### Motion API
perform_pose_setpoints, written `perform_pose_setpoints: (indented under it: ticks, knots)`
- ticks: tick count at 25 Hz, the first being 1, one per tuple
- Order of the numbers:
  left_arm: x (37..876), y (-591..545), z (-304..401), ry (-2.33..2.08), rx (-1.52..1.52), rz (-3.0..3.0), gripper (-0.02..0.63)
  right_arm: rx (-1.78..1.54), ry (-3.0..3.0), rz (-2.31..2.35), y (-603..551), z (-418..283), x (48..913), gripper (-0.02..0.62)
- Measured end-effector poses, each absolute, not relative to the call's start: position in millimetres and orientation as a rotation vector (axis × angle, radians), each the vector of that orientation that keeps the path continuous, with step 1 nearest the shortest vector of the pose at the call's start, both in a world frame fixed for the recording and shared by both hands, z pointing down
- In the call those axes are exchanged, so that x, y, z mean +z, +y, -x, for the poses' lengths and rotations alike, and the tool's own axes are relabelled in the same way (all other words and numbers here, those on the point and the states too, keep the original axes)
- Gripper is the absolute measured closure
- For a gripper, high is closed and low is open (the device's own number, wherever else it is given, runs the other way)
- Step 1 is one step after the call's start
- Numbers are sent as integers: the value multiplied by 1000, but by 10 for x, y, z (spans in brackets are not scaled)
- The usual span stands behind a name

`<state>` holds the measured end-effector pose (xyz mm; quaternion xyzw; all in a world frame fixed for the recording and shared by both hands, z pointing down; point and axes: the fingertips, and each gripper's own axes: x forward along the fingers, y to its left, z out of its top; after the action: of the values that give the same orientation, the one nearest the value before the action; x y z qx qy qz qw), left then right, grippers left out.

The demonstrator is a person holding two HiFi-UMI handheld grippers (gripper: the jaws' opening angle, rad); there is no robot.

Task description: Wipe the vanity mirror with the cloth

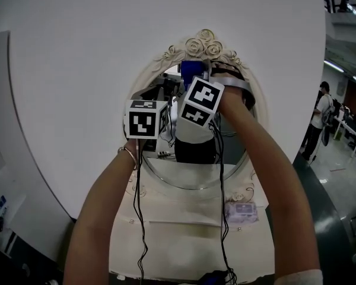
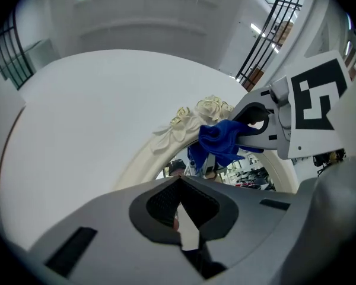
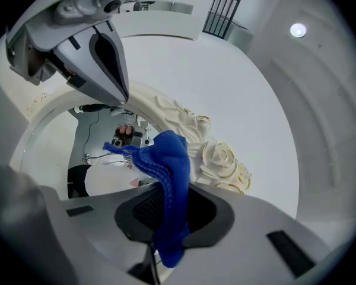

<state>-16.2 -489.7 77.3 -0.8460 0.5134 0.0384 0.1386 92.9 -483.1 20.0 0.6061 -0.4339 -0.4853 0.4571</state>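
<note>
The vanity mirror (image 1: 190,172) is an oval glass in a cream frame (image 1: 147,76) with carved roses at the top. My right gripper (image 1: 197,82) is shut on a blue cloth (image 1: 191,70) and holds it against the upper part of the glass, just under the roses. In the right gripper view the cloth (image 3: 169,165) hangs out of the closed right gripper (image 3: 166,202) beside the carved roses (image 3: 222,156). My left gripper (image 1: 147,119) hovers just left of the right one, shut, with nothing seen in it (image 2: 179,183). From it I see the cloth (image 2: 219,138) at the right gripper's tips.
The mirror stands on a white vanity table (image 1: 184,233) with a small lilac box (image 1: 242,211) at its right. Black cables hang from both grippers down over the table. A curved white wall (image 1: 77,52) backs the mirror. A person (image 1: 317,120) stands far right.
</note>
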Motion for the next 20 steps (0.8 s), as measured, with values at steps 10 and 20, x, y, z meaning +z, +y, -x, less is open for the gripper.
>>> perform_pose_setpoints:
  ticks: [10, 20]
  knots:
    - [1243, -5010, 320, 1573, 70, 2485, 600, -1134, -1139, -1474, -4807, -965, 658, 529]
    - [2164, -4968, 362, 1626, -56, 2569, 600, -1013, -1227, -1399, -4837, -946, 1671, 529]
